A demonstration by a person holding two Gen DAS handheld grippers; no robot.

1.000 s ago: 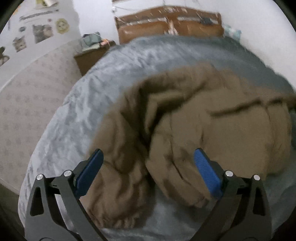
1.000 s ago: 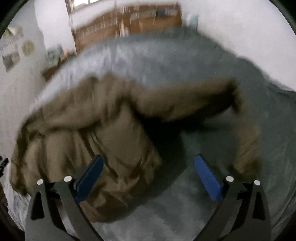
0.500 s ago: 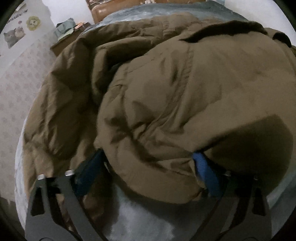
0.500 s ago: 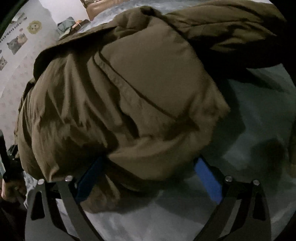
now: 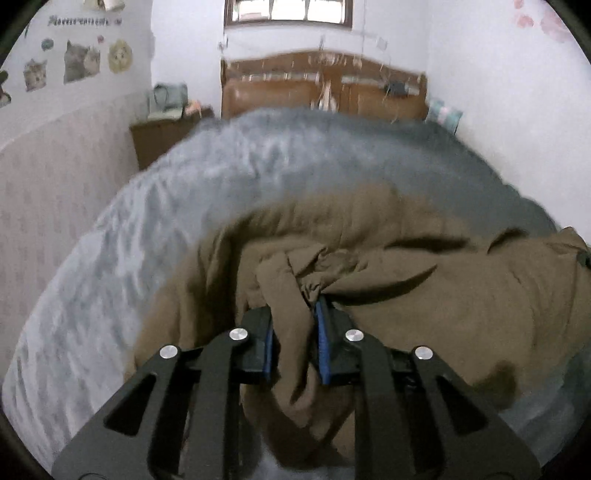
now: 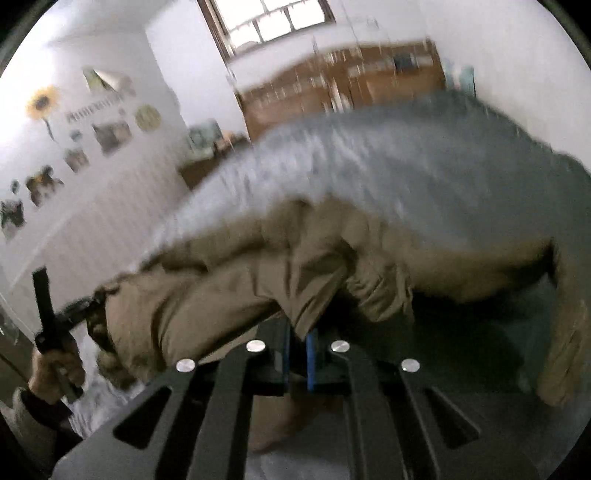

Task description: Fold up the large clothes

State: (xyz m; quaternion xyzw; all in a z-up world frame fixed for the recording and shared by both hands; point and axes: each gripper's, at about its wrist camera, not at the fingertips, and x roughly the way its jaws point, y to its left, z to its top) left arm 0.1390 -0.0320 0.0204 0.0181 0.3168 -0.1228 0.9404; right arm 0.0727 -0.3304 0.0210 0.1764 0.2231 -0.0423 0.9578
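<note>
A large brown padded coat (image 5: 443, 302) lies bunched on the grey bed cover (image 5: 258, 166). My left gripper (image 5: 293, 317) has a fold of the coat's near edge pinched between its blue pads, and its jaws are still closing on it. In the right wrist view the same coat (image 6: 207, 295) hangs lifted off the bed, with my right gripper (image 6: 298, 339) shut on a thin edge of it. A loose sleeve (image 6: 565, 350) droops at the right. The person's hand (image 6: 55, 369) holding the left gripper shows at the far left of that view.
A brown wooden headboard (image 5: 325, 92) stands at the far end of the bed, under a window (image 5: 288, 11). A nightstand (image 5: 159, 136) with a bag on it is at the left, by a wall with animal stickers (image 5: 81, 59). Grey cover stretches beyond the coat.
Both grippers went from wide open above the coat to down over its near edge, then closed on the fabric and rose, lifting it off the bed.
</note>
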